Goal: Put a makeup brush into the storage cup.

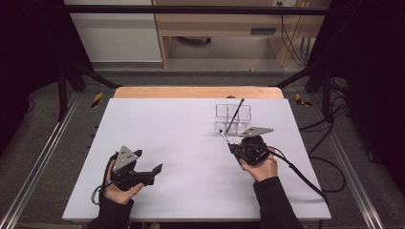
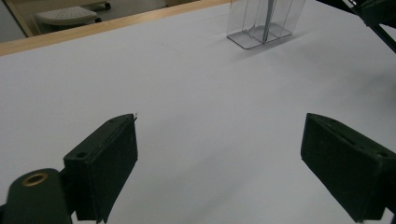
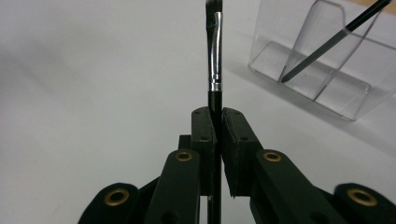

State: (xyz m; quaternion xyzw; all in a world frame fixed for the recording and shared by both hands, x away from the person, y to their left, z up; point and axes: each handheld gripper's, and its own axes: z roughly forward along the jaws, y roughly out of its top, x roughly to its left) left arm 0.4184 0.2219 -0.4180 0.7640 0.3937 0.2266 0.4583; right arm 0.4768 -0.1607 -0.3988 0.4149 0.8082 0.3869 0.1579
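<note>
Paintbrush (image 3: 215,70), a thin one with a black handle and a silver ferrule, is clamped between the fingers (image 3: 204,135) of the right gripper (image 1: 237,149), bristle end pointing up and away from the hand. In the high view it sits above the white bench (image 1: 181,143), just in front of the clear plastic organizer (image 1: 233,117), which stands toward the far right of the bench. A second brush (image 1: 236,114) already leans in one of the organizer's compartments, its handle sticking out over the rim.

The step in hand looks like carrying the held brush to the organizer and standing it in a compartment. To do it well, I would keep the grip firm and low on the handle, bring the brush over an open compartment, and tilt it so one end enters cleanly without knocking the leaning brush or nudging the light organizer across the bench. Release only once the end rests on the bottom.

The left gripper (image 1: 138,172) rests at the near left, its fingers (image 2: 105,165) wide apart with nothing between them, well away from the organizer.

Hard to read: the bristle tip is cut off at the top of the right gripper view, the lower handle is hidden behind the fingers, and the organizer's clear walls make its dividers difficult to count.
</note>
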